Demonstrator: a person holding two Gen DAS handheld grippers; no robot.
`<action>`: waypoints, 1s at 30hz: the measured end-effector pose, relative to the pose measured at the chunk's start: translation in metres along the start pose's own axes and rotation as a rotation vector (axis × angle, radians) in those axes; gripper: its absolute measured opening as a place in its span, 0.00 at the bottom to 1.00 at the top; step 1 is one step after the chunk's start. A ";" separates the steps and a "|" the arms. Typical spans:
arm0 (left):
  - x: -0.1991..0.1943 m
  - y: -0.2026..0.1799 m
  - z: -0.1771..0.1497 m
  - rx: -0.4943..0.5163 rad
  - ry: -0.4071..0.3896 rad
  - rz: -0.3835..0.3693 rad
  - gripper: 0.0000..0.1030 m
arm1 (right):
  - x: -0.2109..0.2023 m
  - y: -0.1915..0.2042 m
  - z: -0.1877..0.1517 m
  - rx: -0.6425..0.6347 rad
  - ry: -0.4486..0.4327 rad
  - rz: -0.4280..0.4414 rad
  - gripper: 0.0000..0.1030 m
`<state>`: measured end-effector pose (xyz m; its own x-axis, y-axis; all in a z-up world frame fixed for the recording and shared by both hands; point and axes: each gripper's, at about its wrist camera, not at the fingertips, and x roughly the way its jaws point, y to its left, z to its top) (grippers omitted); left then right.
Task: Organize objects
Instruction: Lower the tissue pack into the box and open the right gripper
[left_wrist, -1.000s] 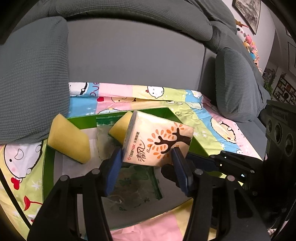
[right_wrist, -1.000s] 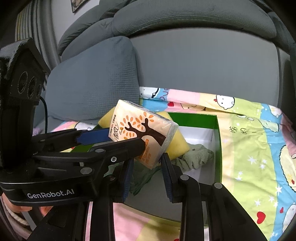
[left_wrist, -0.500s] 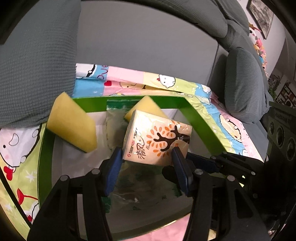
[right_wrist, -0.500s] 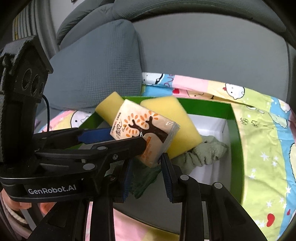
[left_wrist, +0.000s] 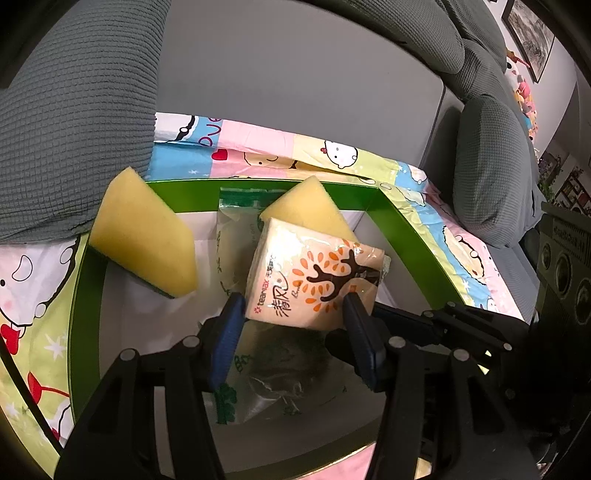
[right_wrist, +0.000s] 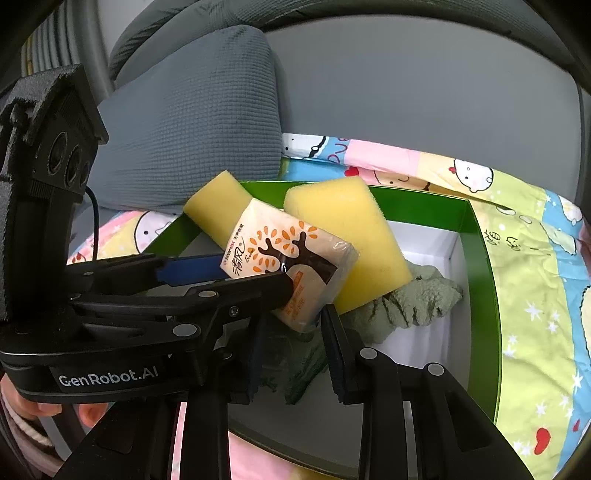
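The left hand-held gripper (left_wrist: 293, 312) pinches a tissue pack (left_wrist: 314, 280) directly above the green box (left_wrist: 406, 225); the right hand-held gripper (right_wrist: 291, 325), jaws parted and empty, hangs just beneath the pack's lower corner

Place: you are in a home living room.
Seating: a grey sofa (left_wrist: 295, 85) fills the far side, with knit-covered grey cushions (left_wrist: 491, 173) at your left and right.
Cover: a children's cartoon-print sheet (right_wrist: 535, 266) lies over the seat.
Wall: a framed picture (left_wrist: 530, 40) hangs far right.
Toys: plush toys (left_wrist: 524, 96) sit along the sofa back below it.
Household items: a green box (right_wrist: 487, 280) on the sheet holds yellow sponges (left_wrist: 144, 236) and a green cloth (right_wrist: 417, 299).
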<state>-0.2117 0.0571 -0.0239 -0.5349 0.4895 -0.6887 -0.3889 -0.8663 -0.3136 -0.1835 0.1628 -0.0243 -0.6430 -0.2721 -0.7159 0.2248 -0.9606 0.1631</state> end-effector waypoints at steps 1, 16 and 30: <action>0.000 0.000 0.000 -0.001 0.001 -0.001 0.52 | 0.000 0.000 0.000 0.000 0.001 -0.001 0.32; 0.004 0.001 0.000 -0.015 0.017 0.002 0.54 | 0.002 -0.003 0.000 0.009 0.020 0.001 0.32; 0.005 -0.005 0.001 0.027 0.050 0.078 0.54 | 0.004 -0.004 -0.004 0.019 0.038 0.010 0.32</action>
<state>-0.2129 0.0645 -0.0254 -0.5266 0.4141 -0.7425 -0.3675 -0.8984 -0.2404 -0.1839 0.1660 -0.0311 -0.6125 -0.2793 -0.7395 0.2164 -0.9590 0.1831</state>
